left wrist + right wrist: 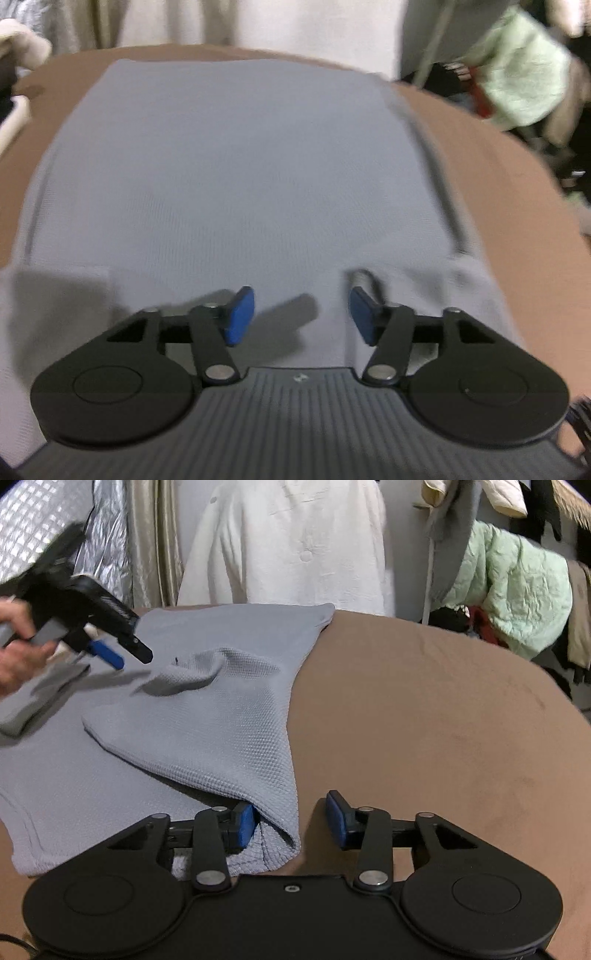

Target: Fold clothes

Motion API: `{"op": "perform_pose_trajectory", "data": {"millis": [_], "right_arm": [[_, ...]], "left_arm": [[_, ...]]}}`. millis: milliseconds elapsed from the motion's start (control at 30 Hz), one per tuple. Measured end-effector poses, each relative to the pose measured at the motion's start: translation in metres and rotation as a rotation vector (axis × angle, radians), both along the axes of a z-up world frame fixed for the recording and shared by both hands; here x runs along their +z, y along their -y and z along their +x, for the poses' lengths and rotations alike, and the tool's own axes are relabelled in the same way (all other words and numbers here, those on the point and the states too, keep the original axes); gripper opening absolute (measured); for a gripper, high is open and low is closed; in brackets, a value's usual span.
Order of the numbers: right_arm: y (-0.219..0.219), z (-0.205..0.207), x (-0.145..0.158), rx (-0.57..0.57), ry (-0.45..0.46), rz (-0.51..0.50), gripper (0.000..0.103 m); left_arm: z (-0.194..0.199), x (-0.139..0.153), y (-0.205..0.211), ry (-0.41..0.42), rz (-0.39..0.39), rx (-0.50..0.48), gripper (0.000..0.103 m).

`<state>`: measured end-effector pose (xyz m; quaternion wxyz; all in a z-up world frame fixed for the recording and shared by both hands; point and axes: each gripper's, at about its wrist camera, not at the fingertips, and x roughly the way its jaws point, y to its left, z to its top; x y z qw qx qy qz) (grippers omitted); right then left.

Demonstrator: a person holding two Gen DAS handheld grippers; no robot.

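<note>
A grey textured garment lies spread on the brown surface. In the left wrist view my left gripper is open, hovering just above the cloth with nothing between its blue pads. In the right wrist view the garment has its right side folded over toward the middle. My right gripper is open at the near folded corner; its left pad touches the cloth and the right pad is over bare surface. The left gripper shows far left, held by a hand above the cloth.
Behind the surface hang a white garment, a pale green padded jacket and silver and beige curtains. The brown surface stretches bare to the right of the garment.
</note>
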<state>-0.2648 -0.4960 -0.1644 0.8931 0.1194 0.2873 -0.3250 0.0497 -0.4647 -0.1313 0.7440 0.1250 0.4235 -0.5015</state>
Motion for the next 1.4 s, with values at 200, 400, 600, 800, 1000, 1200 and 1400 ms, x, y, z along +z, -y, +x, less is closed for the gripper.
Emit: {"op": "perform_pose_trajectory", "data": {"millis": [200,400,600,800,1000,1200,1400], "right_arm": [[-0.004,0.004,0.003,0.021,0.015,0.009,0.05],[-0.016,0.013,0.003,0.09,-0.017,-0.026,0.048],[-0.001,-0.001,0.002,0.013,0.022,0.034,0.024],[-0.007,-0.006,0.008,-0.003,0.029,0.015,0.014],[-0.026,-0.011,0.021,-0.03,-0.003,-0.107,0.008],[-0.016,-0.014,0.013,-0.07,-0.004,0.061,0.01],[-0.035,-0.028,0.022,-0.062,0.001,0.071,0.024]], "left_arm": [[-0.045,-0.01,0.01,-0.03,-0.097,-0.257,0.069],[-0.044,-0.043,0.061,0.139,0.111,-0.115,0.025],[-0.018,-0.006,0.04,0.256,0.076,0.138,0.02],[0.022,0.008,-0.038,0.245,0.13,0.145,0.062],[0.052,0.003,-0.137,0.26,0.258,0.261,0.069],[0.085,-0.015,-0.233,0.136,0.298,0.484,0.078],[0.081,-0.029,-0.245,0.125,0.372,0.508,0.083]]}}
